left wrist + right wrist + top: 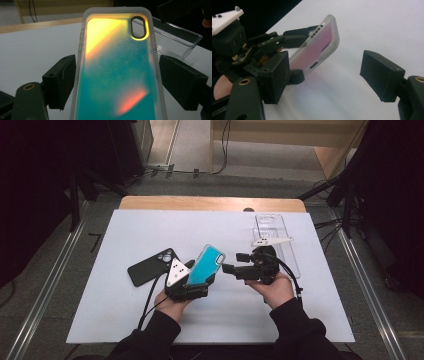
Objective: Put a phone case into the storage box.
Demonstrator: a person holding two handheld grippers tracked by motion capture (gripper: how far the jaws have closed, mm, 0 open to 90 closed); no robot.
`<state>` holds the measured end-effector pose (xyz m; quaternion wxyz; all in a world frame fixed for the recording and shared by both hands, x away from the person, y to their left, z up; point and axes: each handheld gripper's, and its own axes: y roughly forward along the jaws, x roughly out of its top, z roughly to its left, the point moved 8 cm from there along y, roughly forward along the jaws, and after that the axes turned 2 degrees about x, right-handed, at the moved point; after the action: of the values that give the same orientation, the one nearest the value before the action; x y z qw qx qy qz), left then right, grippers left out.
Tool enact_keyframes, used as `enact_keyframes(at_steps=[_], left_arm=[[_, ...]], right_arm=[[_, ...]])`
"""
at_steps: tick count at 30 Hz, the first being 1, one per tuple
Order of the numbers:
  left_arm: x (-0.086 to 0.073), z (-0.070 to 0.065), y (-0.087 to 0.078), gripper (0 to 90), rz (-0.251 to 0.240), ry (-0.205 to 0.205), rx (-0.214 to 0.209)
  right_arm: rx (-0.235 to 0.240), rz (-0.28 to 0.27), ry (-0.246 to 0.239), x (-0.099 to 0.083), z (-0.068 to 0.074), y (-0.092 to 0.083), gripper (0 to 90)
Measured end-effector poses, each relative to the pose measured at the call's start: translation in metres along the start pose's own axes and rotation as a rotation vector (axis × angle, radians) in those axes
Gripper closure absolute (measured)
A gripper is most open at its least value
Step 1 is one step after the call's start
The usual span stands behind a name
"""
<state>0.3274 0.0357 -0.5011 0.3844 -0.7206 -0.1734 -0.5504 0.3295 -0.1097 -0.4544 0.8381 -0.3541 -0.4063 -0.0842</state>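
High view, left gripper (pixel 200 276): I hold a teal phone case (pixel 205 264) in it, tilted up off the white table (pixel 125 310), the case's lower end between the jaws.
High view, right gripper (pixel 233 263): I see it just right of the teal case, pointing left toward it, apart from it; jaws spread with nothing in them.
High view, surroundings: a black phone (pixel 151 266) lies flat left of my left gripper; a clear phone case (pixel 276 240) lies flat behind my right gripper.
Left gripper view, teal phone case (pixel 117 70): it stands between my two black jaws, which press on its frosted side edges; the camera cut-out sits at its far end. The back shimmers teal, yellow and orange.
Left gripper view, clear phone case (pixel 175 40): it lies on the table beyond.
Right gripper view, right gripper (pixel 329 75): jaws wide, only table between them.
Right gripper view, teal phone case (pixel 317 50): here it looks pinkish, its port end towards me, clamped in the left gripper (pixel 294 60).
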Motion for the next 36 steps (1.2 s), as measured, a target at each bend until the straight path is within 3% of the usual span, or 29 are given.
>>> enact_keyframes(at_steps=[3, 9, 24, 28, 34, 36], left_arm=[[0.001, -0.001, 0.000, 16.8, -0.008, -0.001, -0.002], [0.003, -0.001, -0.003, 16.8, -0.022, 0.009, 0.012], [0.002, -0.004, -0.004, 16.8, -0.034, 0.021, 0.018], [0.002, -0.004, -0.004, 16.8, -0.036, 0.023, 0.025], [0.002, -0.004, -0.004, 16.8, -0.036, 0.013, 0.024], [0.001, -0.005, -0.004, 16.8, -0.035, 0.013, 0.021]], right_arm=[[-0.001, 0.005, 0.010, 0.004, 0.000, 0.004, 22.6], [0.042, 0.004, 0.030, 0.012, 0.000, 0.011, 22.7], [0.059, 0.037, 0.071, 0.020, 0.000, 0.031, 27.4], [0.093, 0.057, 0.112, 0.019, 0.001, 0.037, 35.8], [0.159, 0.123, 0.243, 0.015, -0.001, 0.039, 64.4], [0.176, 0.129, 0.248, 0.014, -0.001, 0.039, 68.4]])
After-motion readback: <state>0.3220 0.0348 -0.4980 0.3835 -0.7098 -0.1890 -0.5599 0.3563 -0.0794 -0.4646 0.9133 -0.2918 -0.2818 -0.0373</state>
